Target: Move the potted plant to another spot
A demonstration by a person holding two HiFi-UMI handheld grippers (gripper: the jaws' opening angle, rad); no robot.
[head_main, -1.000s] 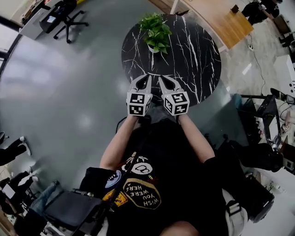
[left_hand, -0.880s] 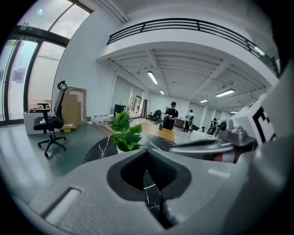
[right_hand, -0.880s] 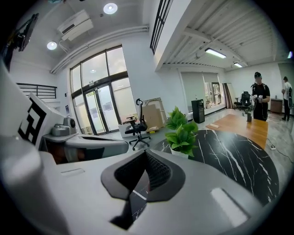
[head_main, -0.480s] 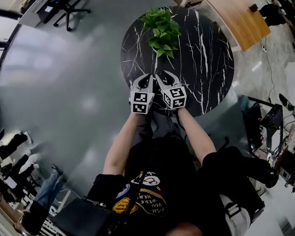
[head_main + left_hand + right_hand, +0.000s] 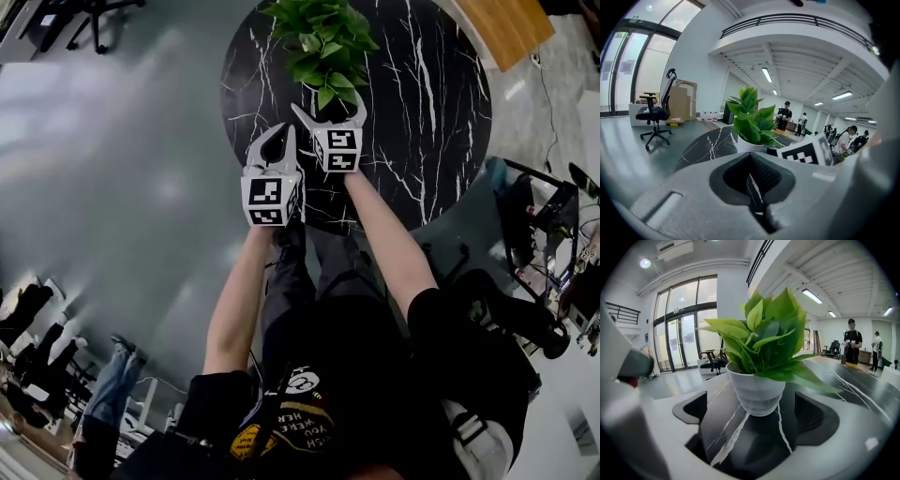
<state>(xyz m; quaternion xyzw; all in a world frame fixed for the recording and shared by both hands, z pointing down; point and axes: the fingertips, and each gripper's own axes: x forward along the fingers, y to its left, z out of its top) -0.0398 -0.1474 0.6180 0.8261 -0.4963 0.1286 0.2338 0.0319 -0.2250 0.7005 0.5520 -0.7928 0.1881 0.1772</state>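
My right gripper [image 5: 328, 105] has come forward from the near edge of the black marble table [image 5: 422, 122] to the potted plant [image 5: 323, 47]. Its jaws have just opened wide (white pot framed between them, untouched). My left gripper [image 5: 281, 139] trails behind, closed and empty.

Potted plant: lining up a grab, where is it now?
Head view: the potted plant stands far back on the black table, just ahead of the right gripper, whose jaws have just been opening, nothing between them.
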